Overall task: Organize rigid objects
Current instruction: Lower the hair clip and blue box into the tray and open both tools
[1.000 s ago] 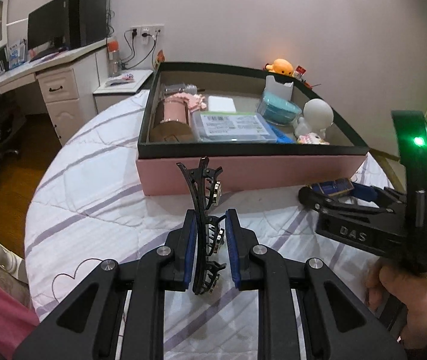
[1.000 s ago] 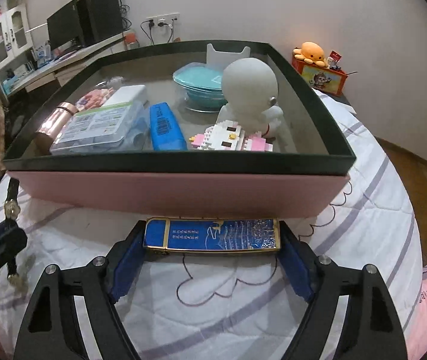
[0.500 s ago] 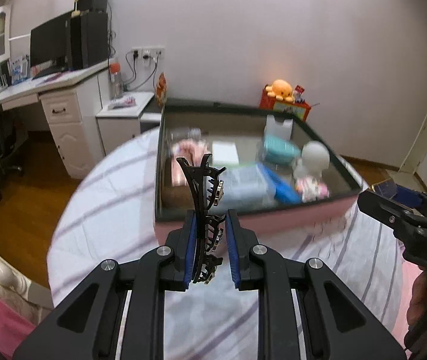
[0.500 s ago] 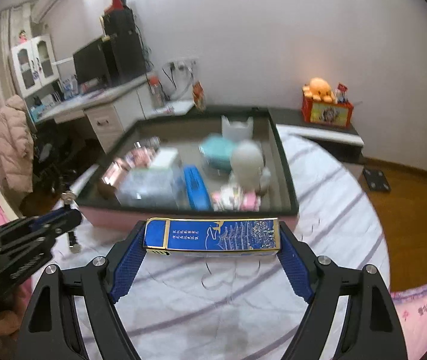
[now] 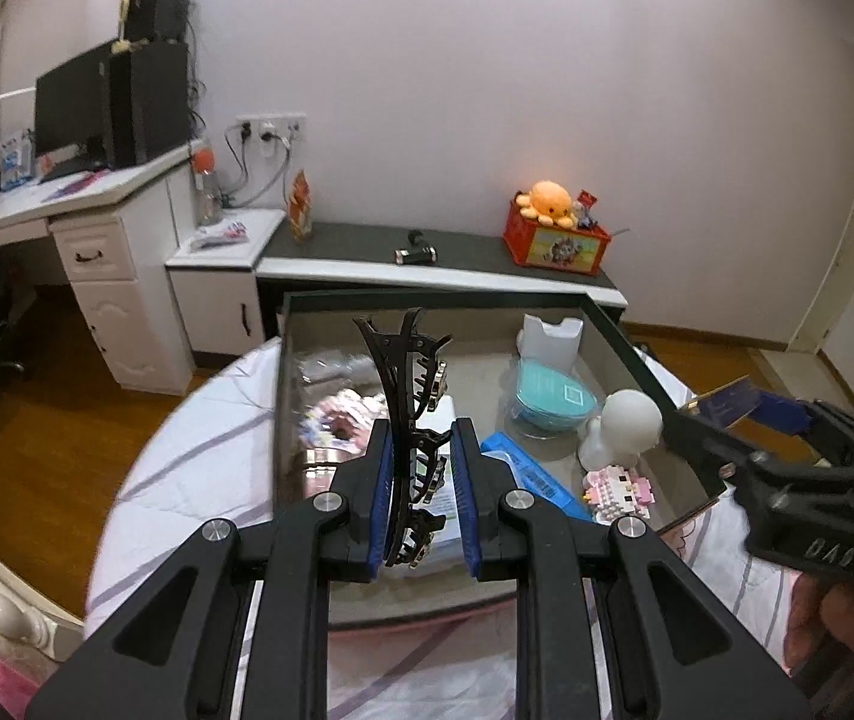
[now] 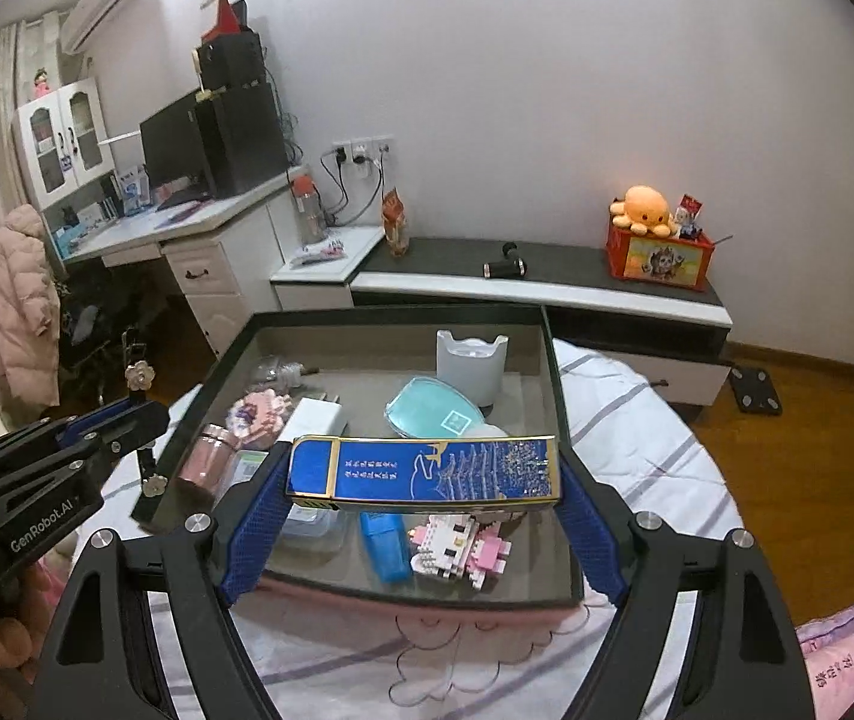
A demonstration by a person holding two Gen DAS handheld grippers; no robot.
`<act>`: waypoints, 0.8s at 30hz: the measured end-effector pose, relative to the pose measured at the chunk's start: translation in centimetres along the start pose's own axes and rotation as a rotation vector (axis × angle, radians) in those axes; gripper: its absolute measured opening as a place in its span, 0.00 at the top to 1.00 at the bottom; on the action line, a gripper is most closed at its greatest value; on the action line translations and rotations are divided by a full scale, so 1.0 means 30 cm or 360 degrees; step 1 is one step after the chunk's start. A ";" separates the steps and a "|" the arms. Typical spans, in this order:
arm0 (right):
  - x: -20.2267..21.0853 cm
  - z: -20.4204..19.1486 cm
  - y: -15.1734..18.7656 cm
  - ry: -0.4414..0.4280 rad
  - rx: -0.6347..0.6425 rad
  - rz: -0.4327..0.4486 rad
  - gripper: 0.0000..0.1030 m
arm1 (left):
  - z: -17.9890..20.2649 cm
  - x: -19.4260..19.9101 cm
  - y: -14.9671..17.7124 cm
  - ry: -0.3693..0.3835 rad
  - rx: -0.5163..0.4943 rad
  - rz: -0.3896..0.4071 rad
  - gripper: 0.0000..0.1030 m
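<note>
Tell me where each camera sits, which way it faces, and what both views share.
Left wrist: on the left gripper, angled down at the tray; clamps a black hair clip; right gripper visible.
Right wrist: on the right gripper, same aim; holds a blue box; left gripper visible.
Shared: tray, orange plush.

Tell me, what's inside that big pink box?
The box holds a teal lidded bowl, white holder, pink block figure, blue case, pink tin and white block. The blue carton in the tongs hides the middle.

Black hair clip (image 5: pixel 406 420), blue gold-trimmed box (image 6: pixel 424 471), pink dark-rimmed tray (image 6: pixel 403 315), white purple-striped quilt (image 6: pixel 625 420).
</note>
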State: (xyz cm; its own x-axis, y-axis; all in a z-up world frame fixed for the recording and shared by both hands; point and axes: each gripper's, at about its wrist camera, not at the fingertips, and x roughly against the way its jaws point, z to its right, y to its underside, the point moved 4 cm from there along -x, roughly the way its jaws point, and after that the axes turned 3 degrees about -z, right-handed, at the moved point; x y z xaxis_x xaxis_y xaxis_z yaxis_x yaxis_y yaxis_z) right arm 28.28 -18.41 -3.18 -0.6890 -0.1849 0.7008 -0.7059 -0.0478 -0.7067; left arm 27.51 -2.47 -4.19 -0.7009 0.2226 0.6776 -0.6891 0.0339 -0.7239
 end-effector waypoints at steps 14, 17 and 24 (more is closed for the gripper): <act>-0.148 0.034 0.069 0.0005 -0.0037 -0.0167 0.18 | 0.042 -0.149 0.078 -0.0030 -0.0053 -0.0138 0.66; -0.154 0.028 0.067 0.0004 -0.0024 -0.0181 0.14 | 0.026 -0.126 0.082 -0.0098 -0.0030 -0.0096 0.25; -0.111 0.051 0.066 0.0064 -0.0067 -0.0108 0.00 | -0.030 -0.014 0.081 -0.0190 0.0029 0.0041 0.00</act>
State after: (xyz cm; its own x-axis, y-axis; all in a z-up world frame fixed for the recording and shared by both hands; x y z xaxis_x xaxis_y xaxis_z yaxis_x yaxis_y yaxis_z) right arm 29.42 -19.39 -7.06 -0.6450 -0.1430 0.7507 -0.7567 -0.0174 -0.6535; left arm 26.31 -1.59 -6.35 -0.7344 0.1057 0.6704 -0.6732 0.0117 -0.7394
